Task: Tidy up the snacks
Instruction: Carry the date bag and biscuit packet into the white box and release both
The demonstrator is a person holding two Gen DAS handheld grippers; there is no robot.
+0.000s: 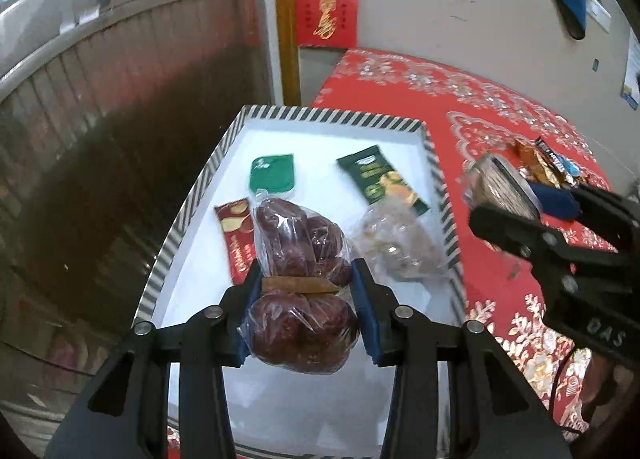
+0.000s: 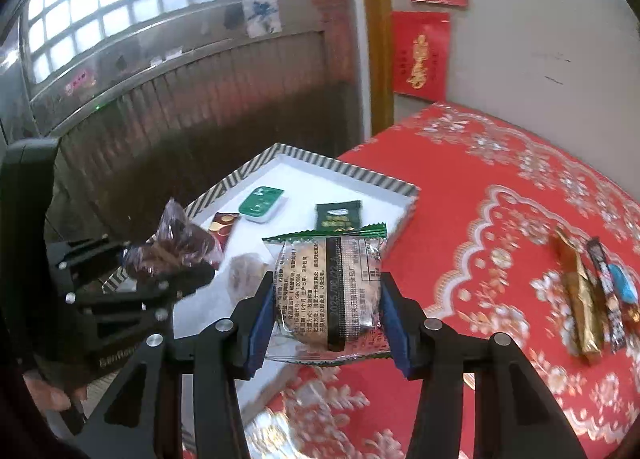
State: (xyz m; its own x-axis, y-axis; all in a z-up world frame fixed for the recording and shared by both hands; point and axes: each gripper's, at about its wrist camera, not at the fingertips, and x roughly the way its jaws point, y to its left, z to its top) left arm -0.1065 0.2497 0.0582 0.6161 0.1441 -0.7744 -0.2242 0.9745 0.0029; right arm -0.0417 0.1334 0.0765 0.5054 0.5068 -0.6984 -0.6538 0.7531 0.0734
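Left gripper (image 1: 306, 299) clamps a clear bag of red dates (image 1: 298, 291) above the striped white tray (image 1: 192, 195), right gripper (image 2: 326, 315) clamps a wrapped biscuit (image 2: 328, 291) over the red tablecloth (image 2: 500, 243) beside the tray.

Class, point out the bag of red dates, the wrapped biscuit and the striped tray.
bag of red dates (image 1: 298, 333), left wrist view, lower bulge.
wrapped biscuit (image 2: 320, 291), right wrist view, wrapper's middle.
striped tray (image 1: 320, 117), left wrist view, far rim.

Left wrist view: tray (image 1: 436, 163) near edge hidden behind left tongs (image 1: 306, 299). Right tongs (image 1: 520, 219) and wrapped biscuit (image 1: 500, 183) motion-blurred. Clear pouch (image 1: 400, 239) contents indistinct. Right wrist view: sweets (image 2: 592, 291) labels too small to read.
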